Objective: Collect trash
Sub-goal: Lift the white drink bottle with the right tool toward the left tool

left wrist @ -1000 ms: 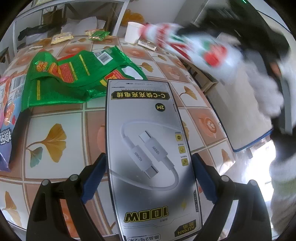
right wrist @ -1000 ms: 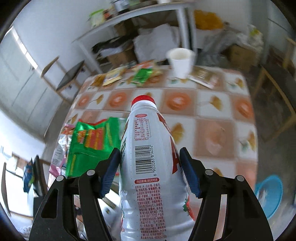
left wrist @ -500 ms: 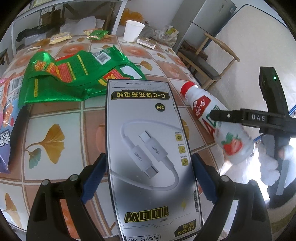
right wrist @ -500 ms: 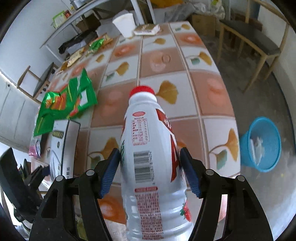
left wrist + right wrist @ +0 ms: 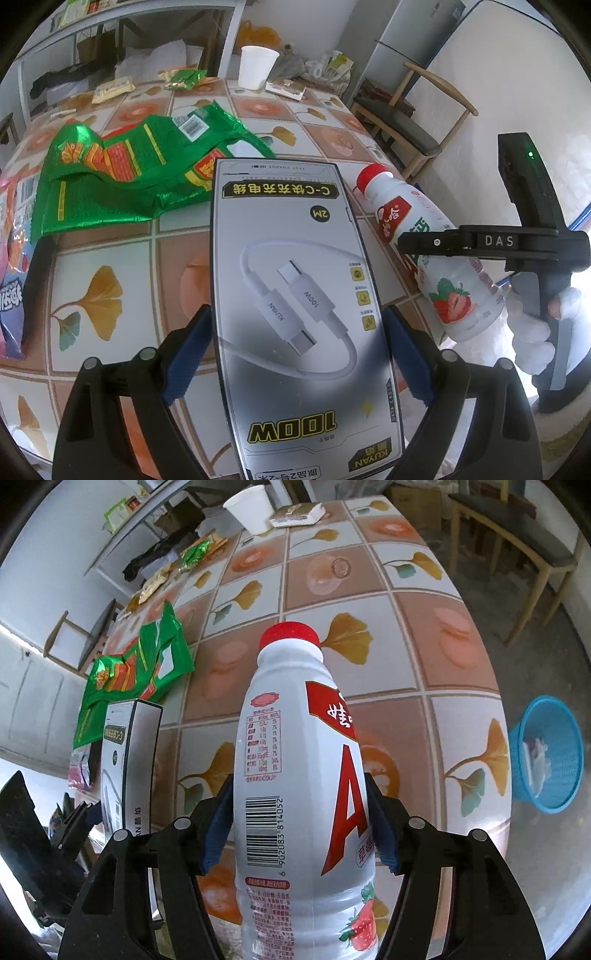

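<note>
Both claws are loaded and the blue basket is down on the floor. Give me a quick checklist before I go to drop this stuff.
1. Right claw clamped on the bottle: ok.
2. Left claw clamped on the cable box: ok.
3. Bottle cap on: ok.
4. Blue basket upright, mouth open: ok.
5. Bottle over the basket: not ok, it is above the table.
6. Room left in the basket: cannot tell.

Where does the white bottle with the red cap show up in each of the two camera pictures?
Left wrist view: the bottle is at the right, off the table's edge, clamped by the right gripper.
Right wrist view: the bottle fills the centre, between the blue pads.
Shared landmark: the green snack bag.
</note>
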### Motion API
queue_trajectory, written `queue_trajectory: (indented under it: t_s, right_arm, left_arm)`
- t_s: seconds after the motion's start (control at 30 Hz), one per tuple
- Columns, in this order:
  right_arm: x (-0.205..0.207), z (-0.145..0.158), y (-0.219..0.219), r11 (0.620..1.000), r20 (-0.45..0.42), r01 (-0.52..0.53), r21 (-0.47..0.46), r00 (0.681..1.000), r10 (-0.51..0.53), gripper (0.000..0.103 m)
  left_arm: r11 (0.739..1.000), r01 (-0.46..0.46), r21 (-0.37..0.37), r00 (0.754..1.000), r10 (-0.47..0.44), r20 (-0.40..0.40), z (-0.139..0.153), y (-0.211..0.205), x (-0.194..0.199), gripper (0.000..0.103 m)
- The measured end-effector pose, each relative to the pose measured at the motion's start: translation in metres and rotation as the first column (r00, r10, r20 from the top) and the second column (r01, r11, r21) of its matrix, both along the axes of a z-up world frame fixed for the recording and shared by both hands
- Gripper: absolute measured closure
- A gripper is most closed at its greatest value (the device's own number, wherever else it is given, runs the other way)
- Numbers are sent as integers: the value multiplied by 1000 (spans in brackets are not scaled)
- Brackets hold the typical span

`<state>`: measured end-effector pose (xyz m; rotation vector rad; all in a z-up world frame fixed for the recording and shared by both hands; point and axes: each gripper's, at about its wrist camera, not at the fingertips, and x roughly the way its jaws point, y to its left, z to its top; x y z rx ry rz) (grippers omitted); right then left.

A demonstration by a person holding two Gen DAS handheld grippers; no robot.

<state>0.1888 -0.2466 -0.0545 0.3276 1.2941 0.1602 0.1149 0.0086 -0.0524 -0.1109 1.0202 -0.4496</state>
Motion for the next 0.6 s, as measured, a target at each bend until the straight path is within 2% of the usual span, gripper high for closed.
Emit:
queue_trajectory:
  t_s: [0.6]
  right_arm:
    - [-14, 3, -24, 995, 33, 73, 74, 997, -76, 42]
  left_arm:
    - [1000, 7, 22, 1000, -8, 22, 4, -7, -1, 15]
